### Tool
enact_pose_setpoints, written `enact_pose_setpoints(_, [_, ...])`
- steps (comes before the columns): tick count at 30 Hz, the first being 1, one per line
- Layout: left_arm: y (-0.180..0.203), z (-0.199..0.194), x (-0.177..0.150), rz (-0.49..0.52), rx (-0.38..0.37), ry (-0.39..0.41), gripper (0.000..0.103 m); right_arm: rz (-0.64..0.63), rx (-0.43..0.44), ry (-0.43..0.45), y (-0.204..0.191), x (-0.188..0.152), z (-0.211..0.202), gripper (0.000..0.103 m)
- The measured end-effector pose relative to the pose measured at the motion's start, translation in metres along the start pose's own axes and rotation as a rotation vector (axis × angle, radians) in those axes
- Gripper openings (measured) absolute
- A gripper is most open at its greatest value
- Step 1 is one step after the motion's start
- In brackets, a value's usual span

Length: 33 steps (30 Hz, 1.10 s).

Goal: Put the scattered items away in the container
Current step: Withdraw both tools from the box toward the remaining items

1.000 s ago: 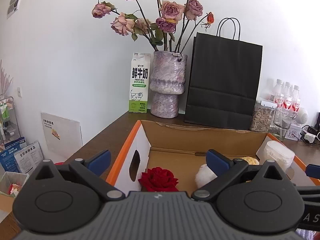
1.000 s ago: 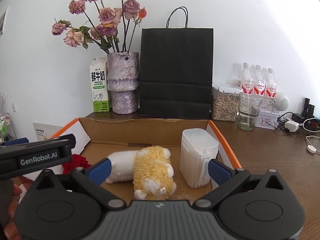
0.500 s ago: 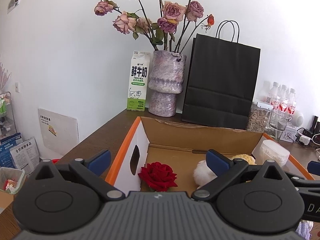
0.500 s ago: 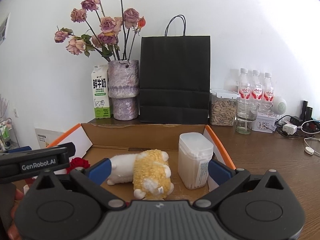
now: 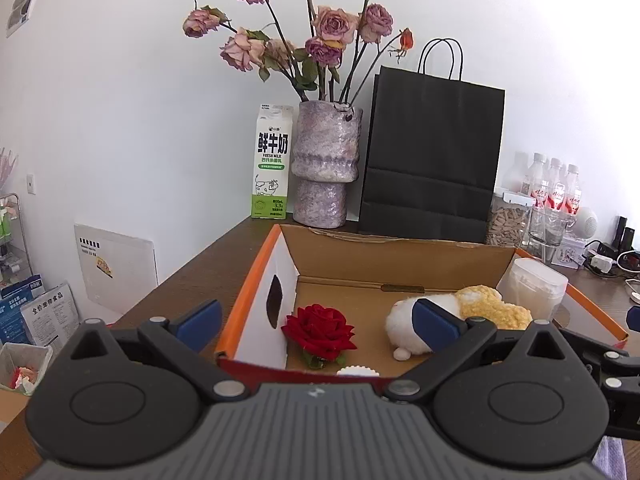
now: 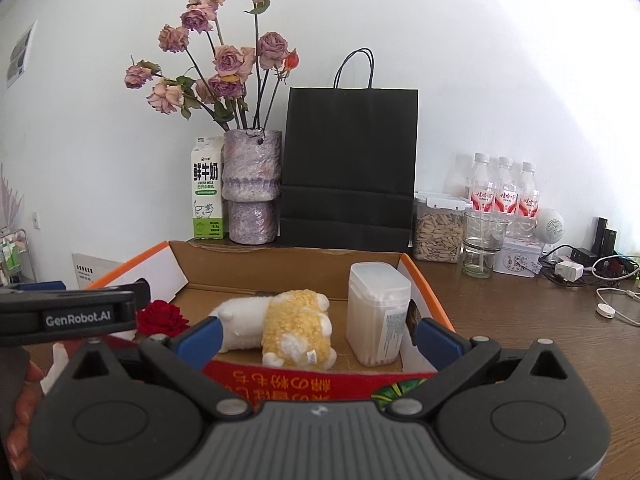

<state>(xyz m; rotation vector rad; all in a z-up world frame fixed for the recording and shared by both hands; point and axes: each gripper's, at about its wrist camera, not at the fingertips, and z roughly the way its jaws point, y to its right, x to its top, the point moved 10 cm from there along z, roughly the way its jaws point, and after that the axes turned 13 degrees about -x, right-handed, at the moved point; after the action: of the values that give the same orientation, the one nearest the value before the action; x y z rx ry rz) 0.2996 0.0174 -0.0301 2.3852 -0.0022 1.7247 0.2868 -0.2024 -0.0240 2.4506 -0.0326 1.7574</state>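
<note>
Both grippers hang wide open and empty before the box [image 5: 404,256]: left gripper [image 5: 318,322], right gripper [image 6: 318,334]. Inside lie a rose [image 5: 320,328], a plush [image 6: 288,326] and a white jar [image 6: 378,312] upright at the right wall.

The milk carton [image 5: 271,164] reads "鲜牛奶 FRESH MILK", and the left claw [image 6: 76,314] body bears "GenRobot.AI".

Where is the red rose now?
In the left wrist view the red rose lies inside the cardboard box, in its near left corner, left of the plush toy.
</note>
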Motion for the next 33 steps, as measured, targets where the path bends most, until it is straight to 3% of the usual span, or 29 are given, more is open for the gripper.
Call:
enact_pose_setpoints(10, [-0.004,-0.046,-0.012,-0.025,-0.001,-0.016,0.103,-0.007,0.019,0.015,0.018,-0.012,-0.048,0.103])
enact_pose_setpoints(24, [-0.035,-0.088,-0.057,-0.052,0.044,-0.108,0.103,-0.006,0.030,-0.158,0.039,-0.070,-0.071,0.103])
enact_pose_setpoints(33, [-0.034,-0.102,-0.074,-0.059,0.043,-0.155,0.103,-0.014,0.053,-0.194,0.037,-0.083,-0.085,0.103])
